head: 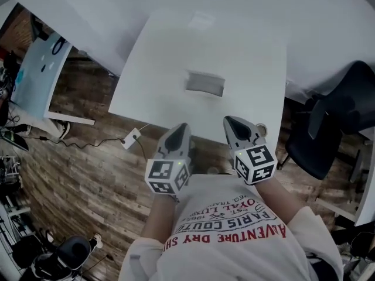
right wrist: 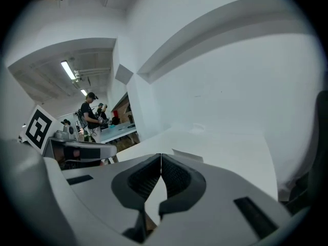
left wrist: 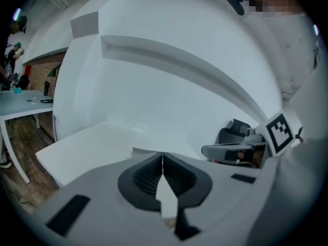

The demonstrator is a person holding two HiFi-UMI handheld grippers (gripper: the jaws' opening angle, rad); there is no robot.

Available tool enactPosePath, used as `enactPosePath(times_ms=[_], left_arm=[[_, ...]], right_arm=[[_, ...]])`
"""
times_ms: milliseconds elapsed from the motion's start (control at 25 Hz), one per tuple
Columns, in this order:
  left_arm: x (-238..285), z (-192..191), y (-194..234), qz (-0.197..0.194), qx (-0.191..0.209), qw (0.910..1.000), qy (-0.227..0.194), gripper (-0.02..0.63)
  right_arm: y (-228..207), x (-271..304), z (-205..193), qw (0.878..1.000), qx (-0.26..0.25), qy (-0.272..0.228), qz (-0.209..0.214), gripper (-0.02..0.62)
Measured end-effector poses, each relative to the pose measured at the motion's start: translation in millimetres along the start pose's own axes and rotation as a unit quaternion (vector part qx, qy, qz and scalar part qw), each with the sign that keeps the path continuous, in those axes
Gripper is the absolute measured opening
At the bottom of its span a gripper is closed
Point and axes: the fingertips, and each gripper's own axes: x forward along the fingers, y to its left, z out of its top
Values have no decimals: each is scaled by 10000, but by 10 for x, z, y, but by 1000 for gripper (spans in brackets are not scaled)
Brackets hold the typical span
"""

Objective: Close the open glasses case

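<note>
In the head view the glasses case point(head: 205, 84) is showing too small to tell how its lid is standing. In the two gripper views the left claw point(left wrist: 162, 160) and the right claw point(right wrist: 161, 160) are covering almost all of it. The head view's right edge is cutting off the black chair point(head: 343, 113).

One glasses case point(head: 205, 84), two grippers point(head: 180, 130) point(head: 230, 124), one table point(head: 164, 63)

Head view: steeply down over left hand-held gripper point(head: 181, 127) and right hand-held gripper point(head: 230, 122).
Gripper views: low, along jaws.
Shared: table point(head: 246, 69) ahead.
</note>
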Motion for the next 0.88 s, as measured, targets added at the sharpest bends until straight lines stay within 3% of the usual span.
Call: enactPosePath(times_ms=[320, 520, 880], left_arm=[[788, 233, 386, -923, 242, 9941, 516, 8], [1159, 115, 719, -1349, 277, 9851, 1026, 8], [1497, -177, 980, -1512, 183, 9750, 1619, 8]], right_arm=[[-360, 484, 157, 9941, 403, 86, -1002, 12], [-488, 790, 153, 9855, 681, 105, -1551, 12], [-553, 1119, -87, 9778, 1046, 455, -1757, 12]])
